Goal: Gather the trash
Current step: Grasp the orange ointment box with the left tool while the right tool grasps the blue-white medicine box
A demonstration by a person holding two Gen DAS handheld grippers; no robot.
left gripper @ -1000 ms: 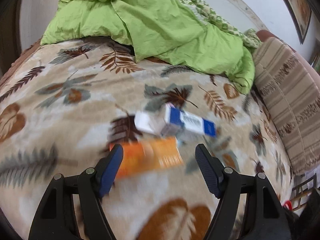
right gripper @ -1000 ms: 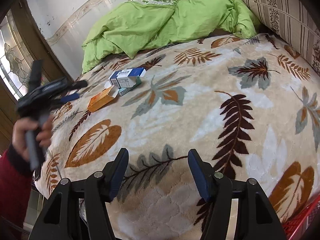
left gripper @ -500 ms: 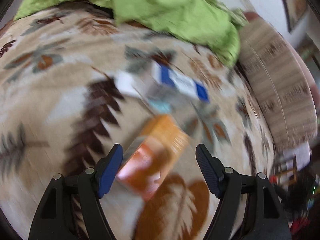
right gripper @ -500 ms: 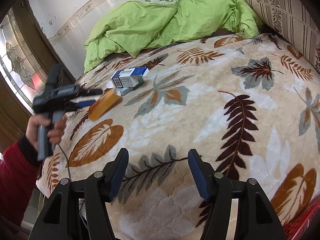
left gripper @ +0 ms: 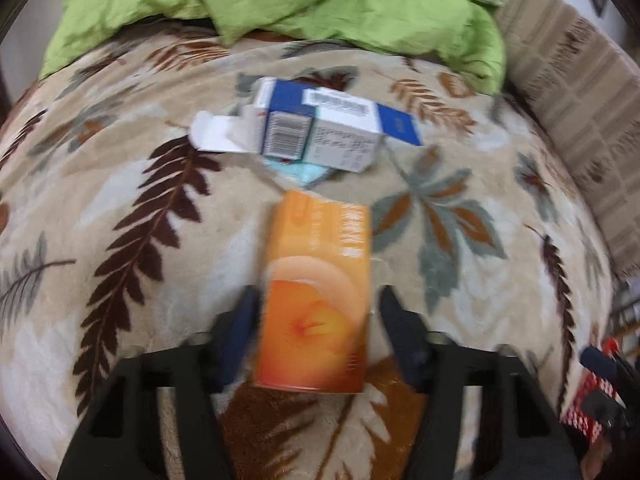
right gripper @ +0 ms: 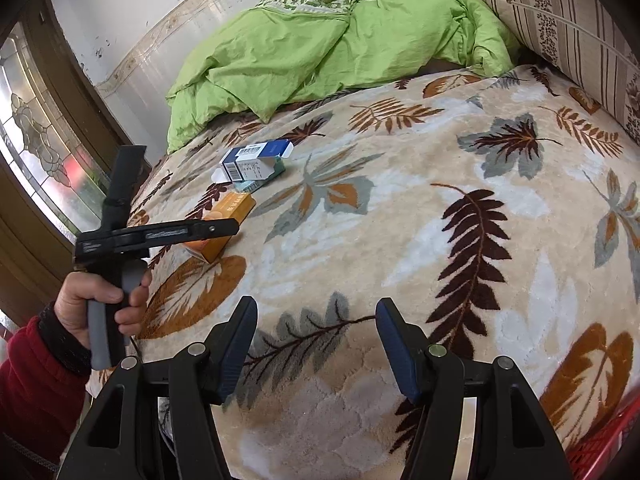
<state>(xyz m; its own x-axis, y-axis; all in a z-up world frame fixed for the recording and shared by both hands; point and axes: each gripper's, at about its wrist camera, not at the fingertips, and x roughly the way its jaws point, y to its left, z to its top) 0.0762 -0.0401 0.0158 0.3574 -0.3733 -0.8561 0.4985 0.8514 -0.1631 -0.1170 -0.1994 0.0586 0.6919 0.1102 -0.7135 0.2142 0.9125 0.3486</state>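
An orange carton (left gripper: 316, 300) lies on the leaf-patterned blanket (left gripper: 120, 220), lengthwise between the fingers of my left gripper (left gripper: 319, 296). The jaws are closing around it; a sliver of blanket still shows between its right edge and the right finger (left gripper: 400, 328). Beyond it lie blue-and-white cartons (left gripper: 324, 124) on a teal packet (left gripper: 296, 172). The right wrist view shows the left gripper (right gripper: 228, 229) over the orange carton (right gripper: 224, 208), held by a hand (right gripper: 100, 300) in a red sleeve. My right gripper (right gripper: 316, 316) stands open over bare blanket, holding nothing.
A crumpled green duvet (right gripper: 320, 52) fills the far end of the bed, with a striped cushion (right gripper: 560, 12) on the right. The red mesh edge of a basket (right gripper: 600, 452) shows at the lower right. A wooden door with patterned glass (right gripper: 40, 140) stands on the left.
My left gripper has come down and forward over the orange carton, which now lies between its fingers, and the jaws have narrowed. The right gripper has not moved.
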